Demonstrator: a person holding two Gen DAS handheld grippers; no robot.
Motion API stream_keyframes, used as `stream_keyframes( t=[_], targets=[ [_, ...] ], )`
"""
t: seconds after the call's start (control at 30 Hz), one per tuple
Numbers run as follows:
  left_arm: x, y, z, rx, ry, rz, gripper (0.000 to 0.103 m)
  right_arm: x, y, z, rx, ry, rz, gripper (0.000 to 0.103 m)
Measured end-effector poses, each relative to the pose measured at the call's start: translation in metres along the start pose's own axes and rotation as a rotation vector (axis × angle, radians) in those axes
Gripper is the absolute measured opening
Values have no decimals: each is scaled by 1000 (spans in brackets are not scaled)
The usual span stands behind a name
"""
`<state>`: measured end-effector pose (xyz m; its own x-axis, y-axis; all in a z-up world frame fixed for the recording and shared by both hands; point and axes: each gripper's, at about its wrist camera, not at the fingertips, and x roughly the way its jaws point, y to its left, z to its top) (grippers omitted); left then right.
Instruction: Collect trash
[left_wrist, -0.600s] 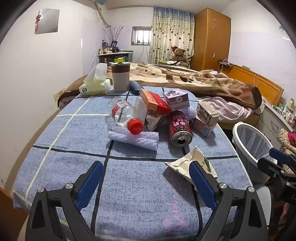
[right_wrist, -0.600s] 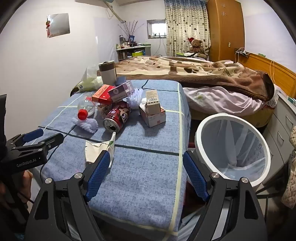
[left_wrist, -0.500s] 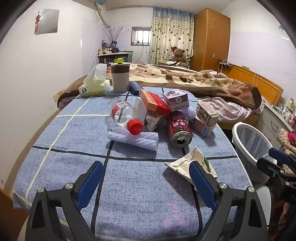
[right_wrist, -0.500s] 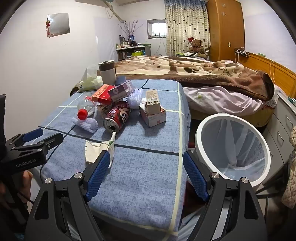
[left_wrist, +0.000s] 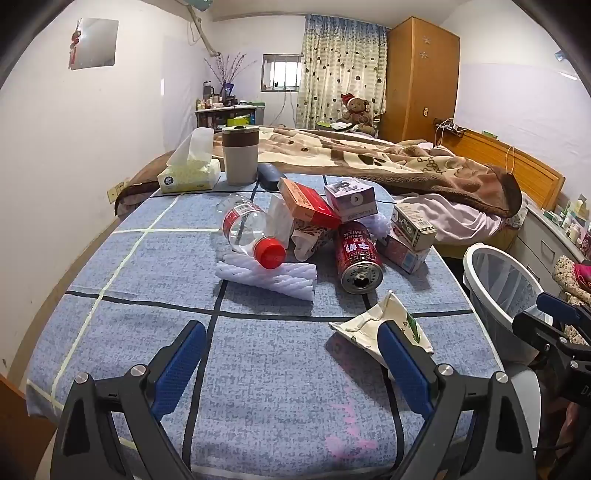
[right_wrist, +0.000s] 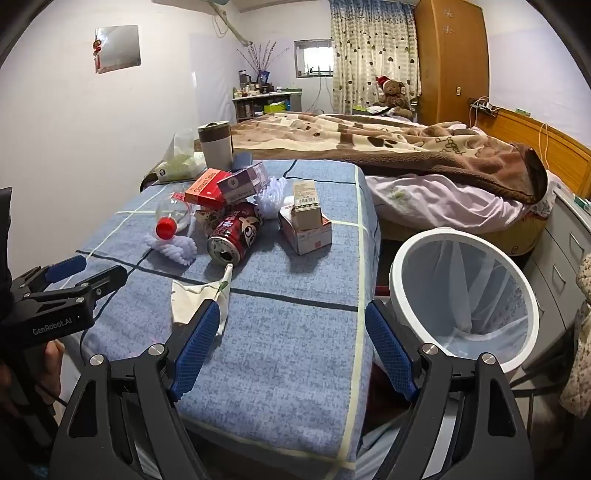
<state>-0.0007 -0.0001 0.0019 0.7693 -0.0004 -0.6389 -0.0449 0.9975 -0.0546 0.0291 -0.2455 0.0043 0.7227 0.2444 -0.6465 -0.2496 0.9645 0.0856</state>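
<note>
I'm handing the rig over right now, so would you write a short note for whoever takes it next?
Left gripper: open, empty, above the blue cloth.
Right gripper: open, empty, near the white bin.
Trash on the cloth: crumpled carton nearest, red can, water bottle, foam wrap, small boxes.
Done: nothing seen in the bin.
Left: bin every piece.

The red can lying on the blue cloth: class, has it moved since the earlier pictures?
No. The red can lies just beyond the dark cross line of the blue cloth, mouth toward the camera, as before.
</note>
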Motion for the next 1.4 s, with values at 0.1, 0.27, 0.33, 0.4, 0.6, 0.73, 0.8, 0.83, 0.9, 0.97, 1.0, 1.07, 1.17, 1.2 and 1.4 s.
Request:
stream_keyframes(
  t=[0.1,0.27,0.33,0.4,0.6,0.73,0.8,0.83,0.9,0.97,1.0,1.07,1.17,1.2,1.4],
  targets=[
    [-1,1,0,-1,-2,2,95,-2,-1,0,-1,-1,-1,82],
    [-2,3,0,-2,-5,3,95,-1,0,0,-1,2,-1,83],
    [-2,2,0,0,-5,4,95,1,0,-1,1,4,-2,82],
    [-2,3,0,-1,-4,4,95,0,0,-1,1,4,-1,83],
    [-2,4,-1,-2,-4,4,95,1,0,-1,2,8,-2,82],
    [-1,5,-1,-3,-7,7,95,3,1,-2,1,6,-3,82],
    [-1,7,-2,-4,-10,8,95,3,1,-2,1,7,-4,82],
    [-1,7,-2,-4,-13,10,95,3,1,-1,1,7,-4,82],
    [-1,7,-2,-2,-15,11,95,3,1,-1,2,6,-4,83],
    [-2,7,-2,-4,-13,10,95,3,1,-2,2,8,-3,82],
    [-2,7,-2,-3,-13,12,95,4,1,-2,2,9,-3,82],
    [-2,6,-1,-4,-12,11,95,4,1,-2,2,8,-3,82],
    [-3,5,-2,-2,-13,12,95,4,1,-2,2,9,-2,82],
    [-3,6,-2,-2,-13,12,95,4,1,-2,2,9,-3,83],
    [-3,5,-2,-3,-13,13,95,4,1,-2,3,10,-3,82]
  ],
)
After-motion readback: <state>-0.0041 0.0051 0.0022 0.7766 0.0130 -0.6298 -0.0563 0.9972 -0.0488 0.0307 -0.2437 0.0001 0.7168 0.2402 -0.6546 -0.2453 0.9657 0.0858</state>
